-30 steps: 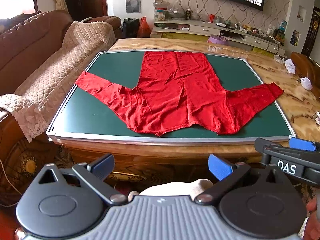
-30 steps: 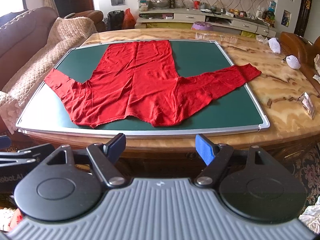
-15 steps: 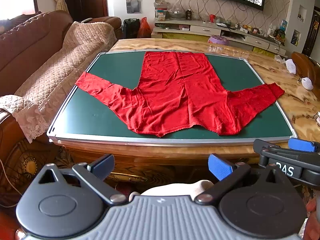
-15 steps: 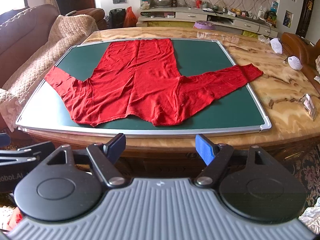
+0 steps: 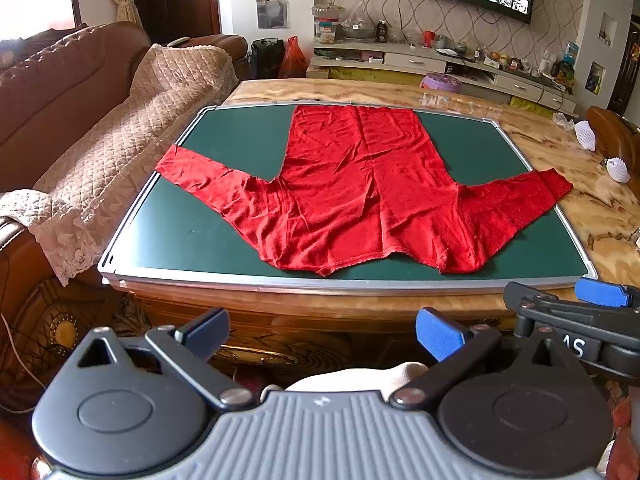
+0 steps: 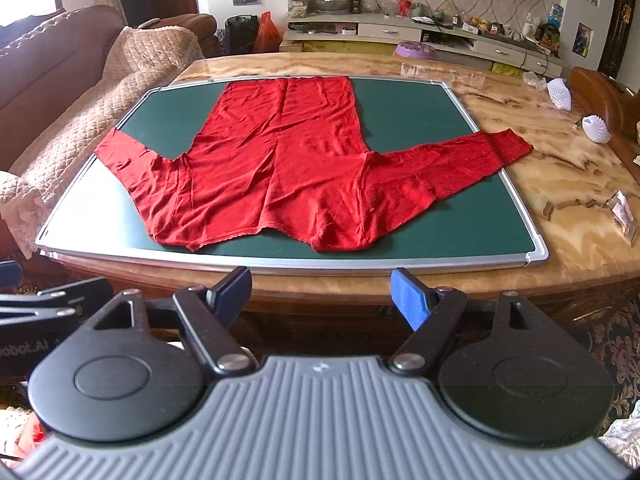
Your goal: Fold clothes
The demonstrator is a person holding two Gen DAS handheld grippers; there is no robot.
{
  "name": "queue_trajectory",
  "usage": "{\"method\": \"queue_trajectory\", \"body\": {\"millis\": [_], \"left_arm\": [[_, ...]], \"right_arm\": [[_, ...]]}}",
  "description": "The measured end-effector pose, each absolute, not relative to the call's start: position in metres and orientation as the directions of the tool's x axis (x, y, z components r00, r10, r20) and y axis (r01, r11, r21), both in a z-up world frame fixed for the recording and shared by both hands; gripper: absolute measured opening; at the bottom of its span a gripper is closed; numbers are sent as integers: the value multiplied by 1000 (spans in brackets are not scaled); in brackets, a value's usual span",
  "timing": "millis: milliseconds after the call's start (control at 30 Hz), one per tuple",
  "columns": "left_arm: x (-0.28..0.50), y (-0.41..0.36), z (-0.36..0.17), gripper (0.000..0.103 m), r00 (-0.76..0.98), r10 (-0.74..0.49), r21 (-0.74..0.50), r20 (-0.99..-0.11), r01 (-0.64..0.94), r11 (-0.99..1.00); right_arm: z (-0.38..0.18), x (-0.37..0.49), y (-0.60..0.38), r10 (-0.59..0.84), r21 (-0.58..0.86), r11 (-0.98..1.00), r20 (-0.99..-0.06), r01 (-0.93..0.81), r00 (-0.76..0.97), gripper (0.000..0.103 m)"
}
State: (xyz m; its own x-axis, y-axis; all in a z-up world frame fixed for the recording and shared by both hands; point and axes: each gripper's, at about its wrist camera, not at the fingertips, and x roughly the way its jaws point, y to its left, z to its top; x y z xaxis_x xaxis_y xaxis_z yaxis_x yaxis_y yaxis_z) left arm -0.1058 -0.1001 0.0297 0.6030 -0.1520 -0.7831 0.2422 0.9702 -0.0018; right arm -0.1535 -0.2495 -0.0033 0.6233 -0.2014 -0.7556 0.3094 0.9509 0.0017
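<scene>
Right claw (image 6: 322,294) faces table (image 6: 540,168) edge, sofa (image 6: 60,64) alongside.

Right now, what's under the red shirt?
The red shirt lies flat on a green board with a silver frame, which sits on the marbled table. Both cuffs overhang the frame. The board surface beneath the fabric is hidden.

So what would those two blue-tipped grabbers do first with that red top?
Probably reach forward to a sleeve: the red long-sleeved shirt lies flat and unfolded on the green board, and both the left gripper and right gripper are open, short of the table.
</scene>
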Motion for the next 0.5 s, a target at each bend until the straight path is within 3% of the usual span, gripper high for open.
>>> {"method": "queue_trajectory", "body": {"millis": [500], "left_arm": [[-103, -95, 27, 100, 597, -146, -15, -789, 219, 976]], "right_arm": [[-5, -153, -250, -192, 7, 953, -758, 301, 624, 85]]}}
